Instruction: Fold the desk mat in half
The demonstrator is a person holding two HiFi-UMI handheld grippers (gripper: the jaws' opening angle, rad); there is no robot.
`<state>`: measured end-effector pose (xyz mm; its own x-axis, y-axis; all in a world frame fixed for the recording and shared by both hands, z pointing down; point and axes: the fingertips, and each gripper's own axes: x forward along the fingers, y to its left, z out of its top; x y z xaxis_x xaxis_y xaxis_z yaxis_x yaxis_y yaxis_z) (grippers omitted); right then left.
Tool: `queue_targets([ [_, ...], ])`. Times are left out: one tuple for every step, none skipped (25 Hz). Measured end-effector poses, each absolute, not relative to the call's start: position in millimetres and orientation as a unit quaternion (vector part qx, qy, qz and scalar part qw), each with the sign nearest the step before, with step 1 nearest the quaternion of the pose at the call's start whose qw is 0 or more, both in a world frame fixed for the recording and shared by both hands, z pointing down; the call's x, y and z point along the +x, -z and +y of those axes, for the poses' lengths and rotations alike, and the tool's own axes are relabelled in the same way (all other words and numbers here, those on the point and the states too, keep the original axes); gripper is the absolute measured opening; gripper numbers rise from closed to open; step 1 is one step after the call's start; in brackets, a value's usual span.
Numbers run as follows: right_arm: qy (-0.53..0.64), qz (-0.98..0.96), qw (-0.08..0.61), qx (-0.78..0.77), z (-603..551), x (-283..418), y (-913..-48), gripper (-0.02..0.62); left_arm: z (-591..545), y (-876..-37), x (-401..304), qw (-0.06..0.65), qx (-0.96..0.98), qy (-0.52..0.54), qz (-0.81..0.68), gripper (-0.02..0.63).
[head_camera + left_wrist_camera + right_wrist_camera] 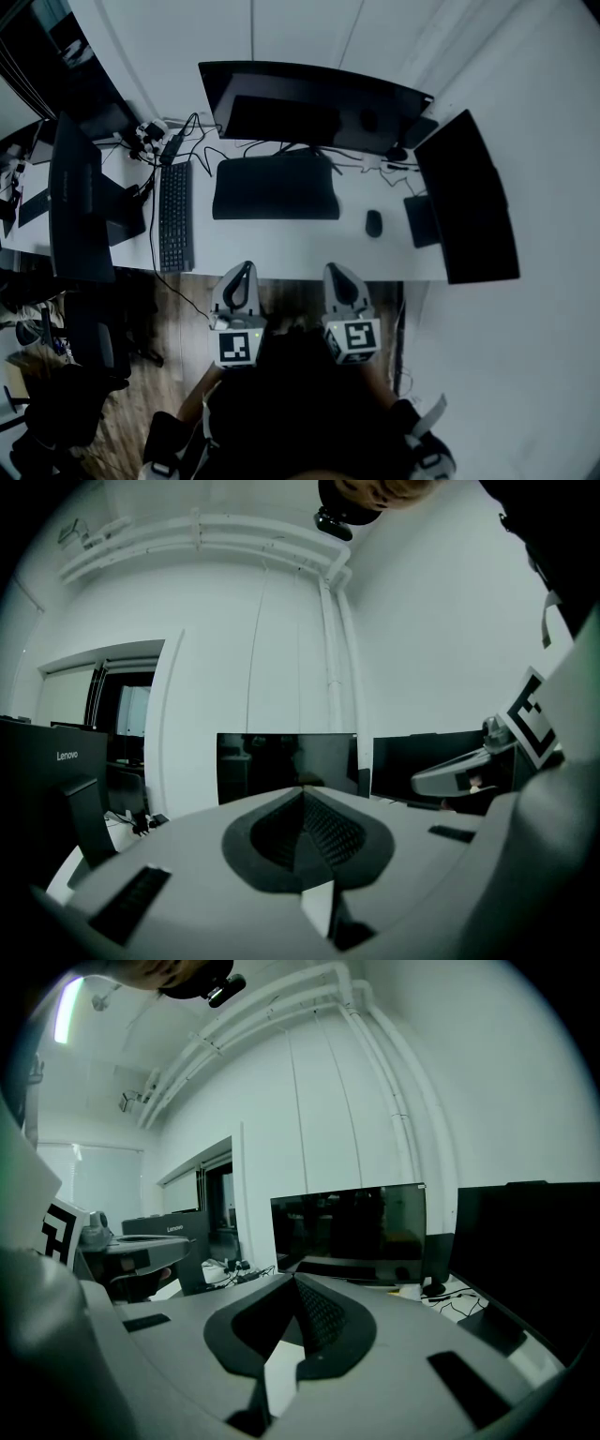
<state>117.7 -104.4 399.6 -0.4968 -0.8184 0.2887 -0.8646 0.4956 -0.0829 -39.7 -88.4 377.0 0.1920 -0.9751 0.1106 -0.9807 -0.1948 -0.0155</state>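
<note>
Mat (pixel 277 192) on desk (pixel 281 246), flat or already folded unclear | left gripper (pixel 245 269), right gripper (pixel 332 271) closed, empty | risk: if lifted, thin edge slips; far side snags cables (pixel 272 147)

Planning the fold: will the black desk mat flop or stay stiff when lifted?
Probably floppy: the desk mat lies thin and flat on the desk. Likely easy to lift at the front, where nothing rests on it. Its rear, by the monitor, may be pinned.
</note>
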Motion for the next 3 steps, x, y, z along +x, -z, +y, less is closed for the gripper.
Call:
queue_targets([
  [-0.109, -0.858, 0.106, 0.490, -104.4, 117.1, -399.6, 0.006, -88.7, -377.0, -39.9, 0.030, 0.771, -0.048, -0.634, 0.008],
  [-0.109, -0.858, 0.106, 0.490, -104.3, 116.5, -399.5, 0.006, -88.8, -377.2, -40.3, 0.030, 0.771, -0.050, -0.634, 0.006],
  [-0.110, -0.858, 0.107, 0.490, -104.2, 115.9, -399.4, 0.006, -88.9, -377.5, -40.7, 0.030, 0.771, -0.051, -0.634, 0.006],
])
